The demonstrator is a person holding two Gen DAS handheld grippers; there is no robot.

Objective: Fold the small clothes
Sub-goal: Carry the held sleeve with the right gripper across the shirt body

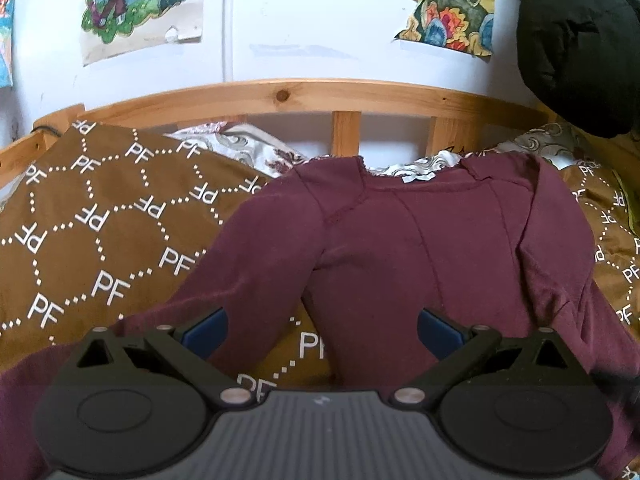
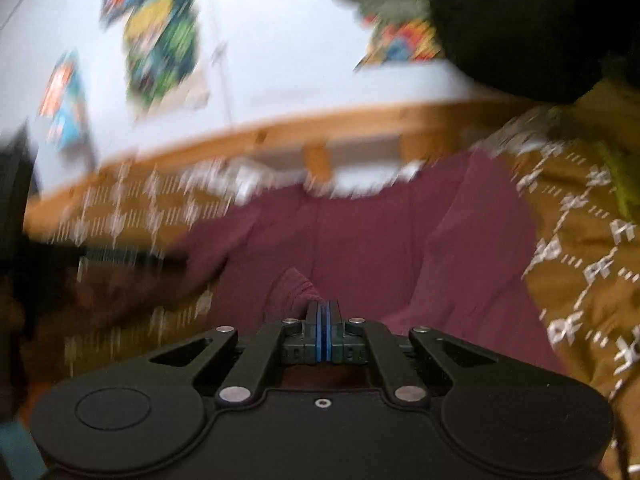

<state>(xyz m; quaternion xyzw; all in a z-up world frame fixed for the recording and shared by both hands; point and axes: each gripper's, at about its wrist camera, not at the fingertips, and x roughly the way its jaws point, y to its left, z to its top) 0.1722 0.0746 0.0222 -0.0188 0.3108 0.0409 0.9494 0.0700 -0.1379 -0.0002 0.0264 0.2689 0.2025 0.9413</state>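
A maroon long-sleeved top (image 1: 400, 240) lies spread on a brown bedspread (image 1: 100, 220) printed with white "PF" letters. Its neck is toward the headboard and one sleeve runs to the lower left. My left gripper (image 1: 322, 330) is open and empty, low over the top's body and the gap beside the sleeve. In the blurred right wrist view the top (image 2: 380, 240) fills the middle. My right gripper (image 2: 323, 312) is shut on a bunched fold of the top's maroon cloth (image 2: 294, 286).
A pine headboard (image 1: 312, 94) runs across the back, with a white wall and posters behind. A black padded garment (image 1: 580, 40) hangs at the upper right. Patterned white bedding (image 1: 248, 144) shows by the headboard.
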